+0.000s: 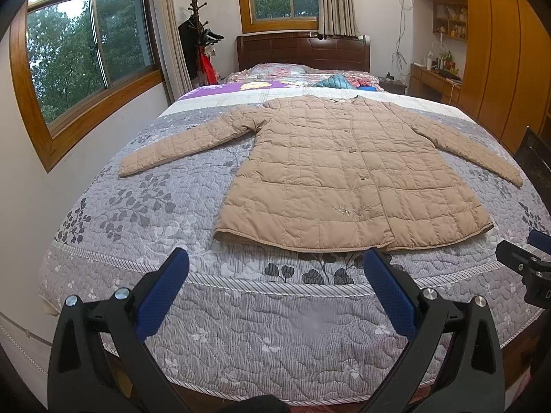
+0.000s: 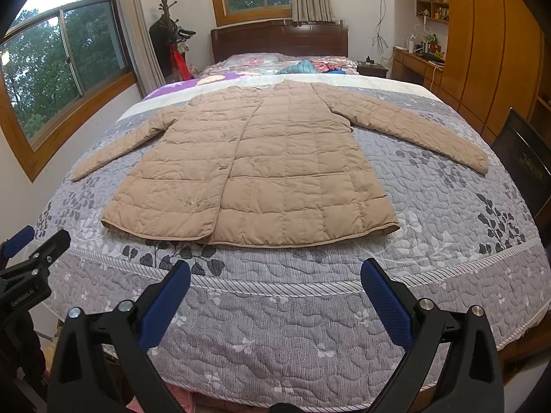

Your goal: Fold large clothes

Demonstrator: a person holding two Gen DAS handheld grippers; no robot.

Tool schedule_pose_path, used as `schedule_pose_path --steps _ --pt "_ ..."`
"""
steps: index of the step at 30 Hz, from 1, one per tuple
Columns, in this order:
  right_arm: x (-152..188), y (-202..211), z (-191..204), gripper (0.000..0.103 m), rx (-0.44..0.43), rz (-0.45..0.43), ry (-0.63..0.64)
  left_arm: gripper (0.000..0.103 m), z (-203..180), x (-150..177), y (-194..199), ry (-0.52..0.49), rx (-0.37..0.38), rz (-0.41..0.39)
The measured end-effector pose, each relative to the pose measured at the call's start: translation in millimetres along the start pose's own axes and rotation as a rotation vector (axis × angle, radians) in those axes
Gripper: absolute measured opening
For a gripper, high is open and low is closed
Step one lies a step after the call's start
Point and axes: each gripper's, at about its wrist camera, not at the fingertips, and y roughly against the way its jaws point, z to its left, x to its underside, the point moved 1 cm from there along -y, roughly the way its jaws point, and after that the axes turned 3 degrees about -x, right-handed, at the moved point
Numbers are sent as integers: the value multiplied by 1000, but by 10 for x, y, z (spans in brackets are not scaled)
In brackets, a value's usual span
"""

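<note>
A tan quilted coat [image 1: 330, 172] [image 2: 255, 172] lies flat and buttoned on the bed, front up, collar toward the headboard, both sleeves spread out to the sides. Its hem runs across the near part of the bed. My left gripper [image 1: 275, 268] hovers open above the foot of the bed, just short of the hem, nothing between its blue pads [image 1: 162, 296]. My right gripper [image 2: 275, 275] is open too, held a little short of the hem's right half. Each gripper shows at the edge of the other's view: right gripper [image 1: 530, 261], left gripper [image 2: 31, 261].
The bed carries a grey leaf-patterned quilt [image 1: 241, 309] [image 2: 292, 316]. Pillows and a teal garment [image 1: 334, 82] lie by the dark headboard [image 1: 303, 51]. A coat stand [image 1: 201, 34] and windows are on the left, wooden cabinets [image 1: 499, 51] and a dark chair [image 2: 523, 161] on the right.
</note>
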Motion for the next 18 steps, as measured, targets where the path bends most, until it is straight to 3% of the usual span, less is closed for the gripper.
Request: schedule_pose_path --steps 18 --pt "2 0 12 99 -2 2 0 101 23 4 -21 -3 -3 3"
